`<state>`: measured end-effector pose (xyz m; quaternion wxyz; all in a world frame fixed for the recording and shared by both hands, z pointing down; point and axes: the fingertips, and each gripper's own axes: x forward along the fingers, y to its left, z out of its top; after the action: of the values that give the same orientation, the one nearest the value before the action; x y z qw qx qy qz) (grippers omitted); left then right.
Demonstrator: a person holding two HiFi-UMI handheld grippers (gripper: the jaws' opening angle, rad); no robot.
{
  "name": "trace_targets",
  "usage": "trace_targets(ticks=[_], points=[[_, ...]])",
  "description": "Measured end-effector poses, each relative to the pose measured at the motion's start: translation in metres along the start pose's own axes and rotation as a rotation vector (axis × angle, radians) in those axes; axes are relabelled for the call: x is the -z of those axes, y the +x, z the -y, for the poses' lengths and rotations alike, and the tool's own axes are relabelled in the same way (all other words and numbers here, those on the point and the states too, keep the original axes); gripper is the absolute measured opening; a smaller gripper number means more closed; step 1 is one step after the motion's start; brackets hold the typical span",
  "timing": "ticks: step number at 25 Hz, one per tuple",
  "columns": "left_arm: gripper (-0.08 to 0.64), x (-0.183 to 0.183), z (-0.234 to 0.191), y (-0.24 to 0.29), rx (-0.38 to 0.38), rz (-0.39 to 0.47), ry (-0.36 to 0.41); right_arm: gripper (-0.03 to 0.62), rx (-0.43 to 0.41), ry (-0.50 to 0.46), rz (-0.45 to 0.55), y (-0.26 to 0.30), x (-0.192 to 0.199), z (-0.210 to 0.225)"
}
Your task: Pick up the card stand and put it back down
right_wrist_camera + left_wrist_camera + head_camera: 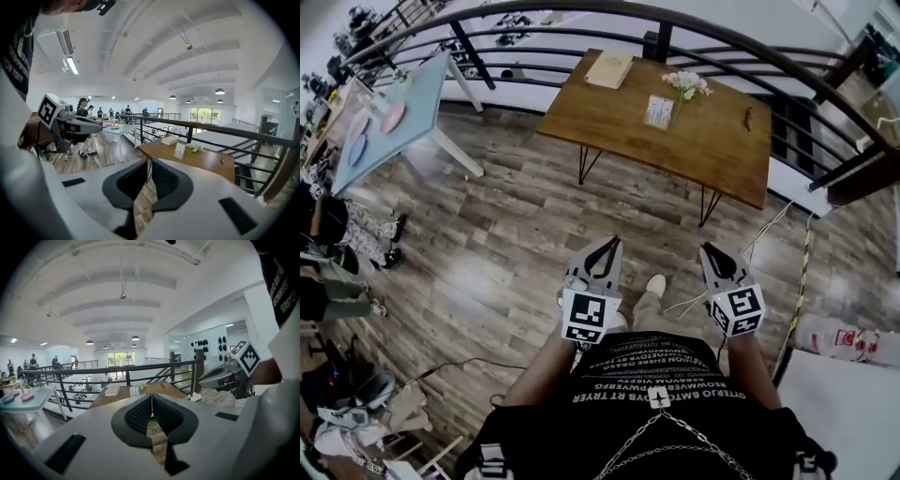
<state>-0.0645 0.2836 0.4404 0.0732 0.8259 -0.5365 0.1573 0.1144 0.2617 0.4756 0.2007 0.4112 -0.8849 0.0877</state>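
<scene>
The card stand (658, 111), a small white upright card, stands on the wooden table (600, 127) next to a sprig of white flowers (686, 84). In the right gripper view the card stand (180, 150) is far ahead, past the jaws. My left gripper (612, 242) and right gripper (709, 249) hang side by side close to my body, over the plank floor and well short of the table. Both have their jaws closed together with nothing between them. The left gripper view shows its jaws (151, 401) meeting, with the card stand (134, 390) tiny beyond them.
A tan book (609, 68) lies at the table's far left corner, and a small dark object (748, 118) lies near its right end. A black railing (722, 37) curves behind the table. A light blue table (394, 131) stands at the left, and cables (769, 234) run over the floor at the right.
</scene>
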Motion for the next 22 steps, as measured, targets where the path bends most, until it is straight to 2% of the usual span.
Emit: trace_targets(ticks=[3, 6, 11, 17, 22], points=[[0.029, -0.007, -0.001, 0.021, -0.003, -0.013, 0.004, 0.035, -0.015, 0.005, -0.007, 0.015, -0.004, 0.018], [0.029, -0.013, -0.017, 0.044, -0.005, -0.015, 0.001, 0.081, -0.033, 0.001, -0.023, 0.042, -0.011, 0.029], [0.029, -0.027, -0.025, 0.078, 0.000, -0.020, 0.008, 0.101, -0.052, 0.004, -0.026, 0.069, -0.021, 0.051], [0.029, -0.045, -0.027, 0.113, -0.013, -0.026, 0.011, 0.172, -0.108, 0.008, -0.067, 0.093, -0.026, 0.077], [0.029, -0.055, -0.030, 0.139, -0.024, -0.038, 0.009, 0.189, -0.137, 0.004, -0.065, 0.114, -0.036, 0.100]])
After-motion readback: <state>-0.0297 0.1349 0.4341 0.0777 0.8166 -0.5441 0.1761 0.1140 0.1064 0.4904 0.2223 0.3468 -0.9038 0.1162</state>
